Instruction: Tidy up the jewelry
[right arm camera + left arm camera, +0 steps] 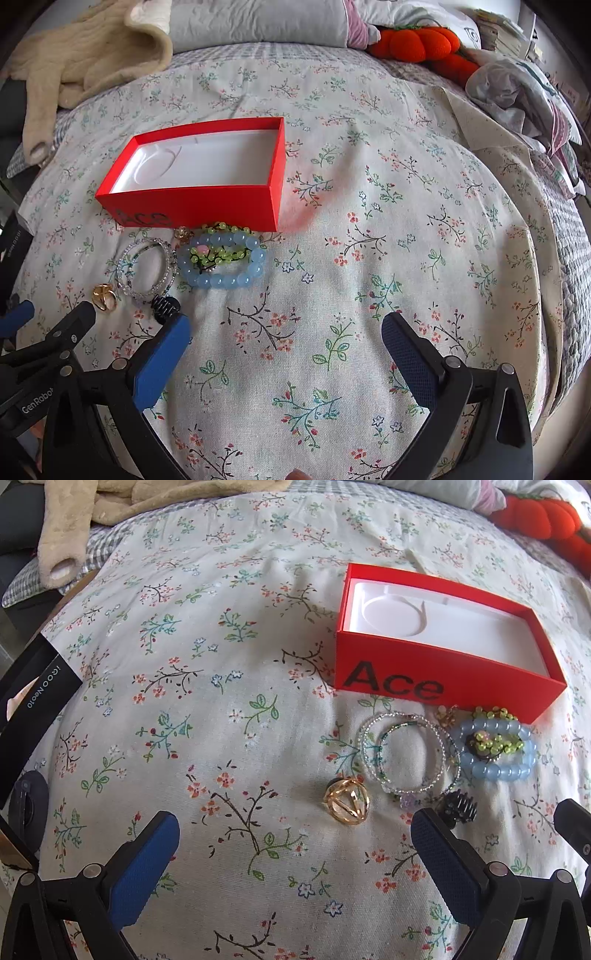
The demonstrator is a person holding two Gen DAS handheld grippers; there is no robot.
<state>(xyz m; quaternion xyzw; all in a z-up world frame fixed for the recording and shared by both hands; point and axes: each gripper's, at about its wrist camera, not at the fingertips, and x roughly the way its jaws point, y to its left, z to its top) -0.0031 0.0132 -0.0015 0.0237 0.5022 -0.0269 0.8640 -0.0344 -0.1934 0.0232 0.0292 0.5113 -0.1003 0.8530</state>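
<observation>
The bed (369,229), under a soft floral cover, would likely give when pressed, so a tip could sink and snag the cloth rather than catch a piece. The red box (192,206) sat open, its white tray holding nothing. Both the left tongs (295,834) and right tongs (286,332) hovered spread wide, gripping nothing. All the jewelry lay just before the box: the clear bead bracelets (406,753) touched the blue bead bracelet (495,753), which ringed a green-bead piece, so lifting one could drag the others. The gold ring (347,805) and black clip (458,808), smallest, could slip from the pads.
</observation>
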